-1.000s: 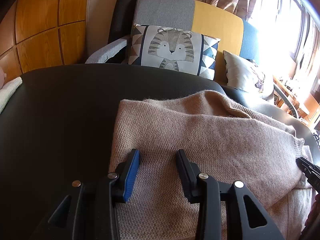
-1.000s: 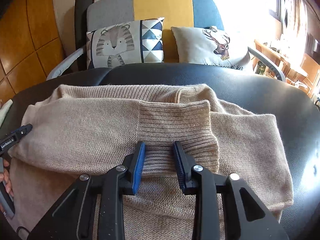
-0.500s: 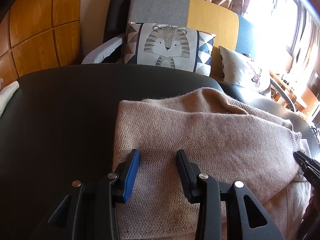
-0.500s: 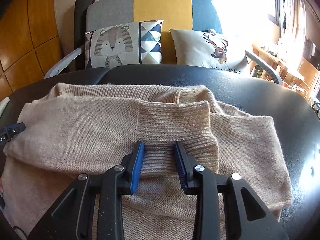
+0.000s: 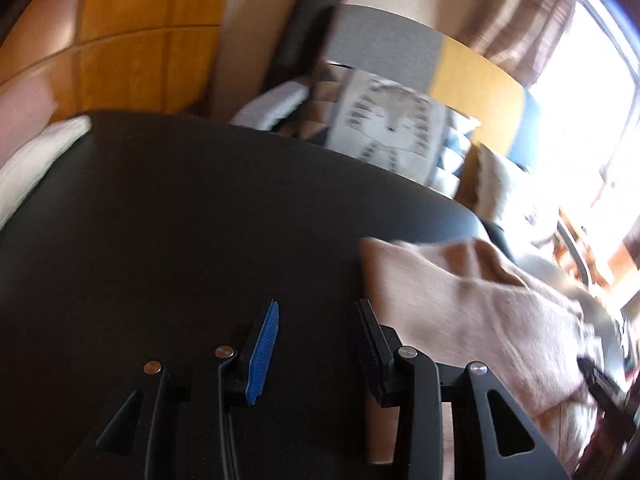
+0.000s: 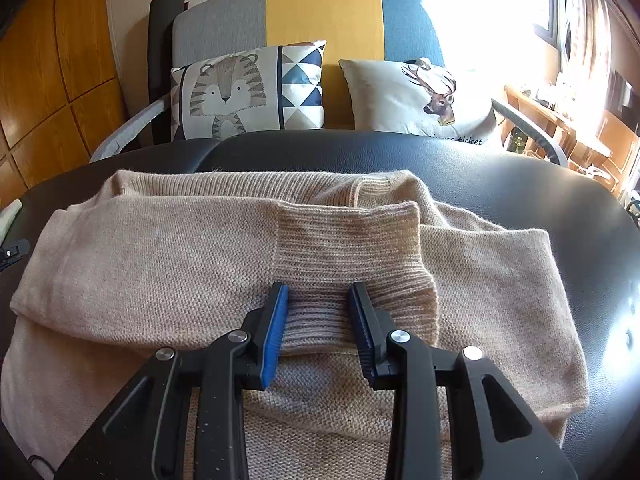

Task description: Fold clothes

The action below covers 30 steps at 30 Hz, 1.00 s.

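A beige knit sweater lies flat on a black leather surface, one sleeve folded across its body. The sleeve's ribbed cuff ends at the middle. My right gripper is open, its fingers standing on either side of the cuff's near edge. In the blurred left wrist view my left gripper is open over bare black surface, with the sweater just to its right. A tip of the left gripper shows beside the sweater's left edge.
Behind the surface stands an armchair with a grey, yellow and blue back, holding a tiger cushion and a deer cushion. Wooden panels line the left wall. A white cloth lies far left. A bright window is at right.
My left gripper has swung left off the sweater and now hangs over bare black surface, still open. The right gripper has hardly moved and stays at the cuff.
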Tool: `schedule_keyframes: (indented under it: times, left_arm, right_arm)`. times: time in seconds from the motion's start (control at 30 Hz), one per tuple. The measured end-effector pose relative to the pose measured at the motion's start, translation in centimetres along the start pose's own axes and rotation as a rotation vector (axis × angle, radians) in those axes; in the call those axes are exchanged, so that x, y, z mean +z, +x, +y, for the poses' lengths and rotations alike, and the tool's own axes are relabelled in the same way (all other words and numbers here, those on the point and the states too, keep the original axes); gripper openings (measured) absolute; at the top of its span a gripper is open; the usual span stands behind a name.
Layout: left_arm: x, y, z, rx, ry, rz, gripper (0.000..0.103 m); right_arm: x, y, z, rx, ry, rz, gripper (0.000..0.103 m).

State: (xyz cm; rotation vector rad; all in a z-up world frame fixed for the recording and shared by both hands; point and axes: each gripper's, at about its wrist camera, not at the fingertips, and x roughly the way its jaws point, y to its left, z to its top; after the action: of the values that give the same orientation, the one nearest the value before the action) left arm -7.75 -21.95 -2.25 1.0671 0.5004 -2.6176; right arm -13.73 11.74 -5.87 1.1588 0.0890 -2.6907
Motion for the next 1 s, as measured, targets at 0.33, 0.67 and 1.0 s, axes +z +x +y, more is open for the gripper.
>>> schedule_keyframes:
  times: [0.33, 0.67, 1.0]
  left_arm:
    - [-1.5, 3.9, -6.6, 0.077, 0.232, 0.042, 0.045]
    - [-3.5, 1.2, -5.7, -0.005, 0.253, 0.063, 0.045]
    - [-8.0, -4.3, -5.1, -0.118, 0.295, 0.094, 0.045]
  right_arm:
    - [0.2, 0.0, -0.3, 0.003, 0.004, 0.002, 0.035]
    - [-0.1, -3.7, -3.6, 0.131, 0.127, 0.019, 0.044]
    - [-6.1, -10.7, -6.0, 0.043, 0.092, 0.092, 0.046]
